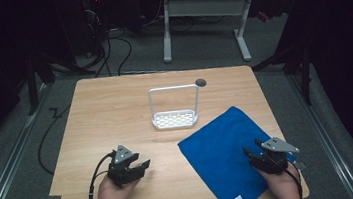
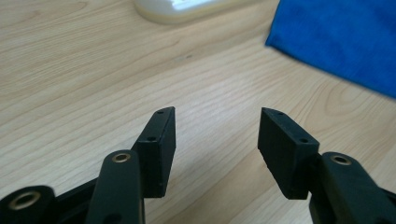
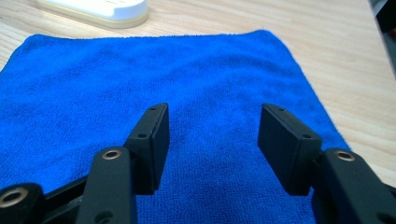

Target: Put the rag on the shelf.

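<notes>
Cloth [image 1: 226, 156] lies flat on the table's [image 1: 115, 106] right half, one corner pointing toward the white rack [image 1: 174, 111]. Your right gripper [image 1: 260, 156] hovers over its near right edge, jaws spread and empty; your left gripper [image 1: 139, 166], also spread and empty, sits over bare wood well to its left, so the right is nearer

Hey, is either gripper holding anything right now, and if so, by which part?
Nothing is held. The left gripper is open over bare table; the right gripper is open above the blue cloth.
</notes>
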A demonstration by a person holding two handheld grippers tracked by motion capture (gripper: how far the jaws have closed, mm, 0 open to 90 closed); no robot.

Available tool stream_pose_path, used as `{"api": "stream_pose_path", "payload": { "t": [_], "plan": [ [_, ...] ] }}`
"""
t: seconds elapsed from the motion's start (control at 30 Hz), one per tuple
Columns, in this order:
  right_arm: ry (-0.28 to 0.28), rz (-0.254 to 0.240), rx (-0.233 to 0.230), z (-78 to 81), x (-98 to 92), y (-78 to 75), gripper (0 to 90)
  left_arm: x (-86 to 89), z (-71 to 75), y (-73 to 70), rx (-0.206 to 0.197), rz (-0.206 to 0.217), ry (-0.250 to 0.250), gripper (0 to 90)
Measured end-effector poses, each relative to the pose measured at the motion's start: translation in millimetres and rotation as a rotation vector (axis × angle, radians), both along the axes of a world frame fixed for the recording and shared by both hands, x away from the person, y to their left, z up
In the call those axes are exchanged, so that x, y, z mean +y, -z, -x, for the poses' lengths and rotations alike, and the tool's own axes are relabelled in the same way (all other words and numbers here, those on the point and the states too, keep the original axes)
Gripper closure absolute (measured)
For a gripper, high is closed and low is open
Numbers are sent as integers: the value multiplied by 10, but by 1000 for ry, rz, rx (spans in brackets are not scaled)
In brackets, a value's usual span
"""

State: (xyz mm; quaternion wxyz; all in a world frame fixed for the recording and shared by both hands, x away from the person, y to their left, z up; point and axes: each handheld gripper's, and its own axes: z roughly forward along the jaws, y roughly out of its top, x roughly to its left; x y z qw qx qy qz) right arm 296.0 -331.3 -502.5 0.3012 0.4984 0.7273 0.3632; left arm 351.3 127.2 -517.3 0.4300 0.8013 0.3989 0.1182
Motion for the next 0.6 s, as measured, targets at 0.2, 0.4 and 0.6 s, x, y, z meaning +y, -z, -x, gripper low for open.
{"api": "stream_pose_path", "payload": {
  "t": [0.2,0.4,0.6],
  "plan": [
    [-12,-11,1,-3,12,6,434,-63,-16,32,-3,-23,18,470],
    [-1,-17,-2,-8,-31,0,433,-140,9,31,-17,-30,28,468],
    [1,-23,3,-2,-57,2,435,-317,49,6,-26,-18,75,505]
  ]
}}
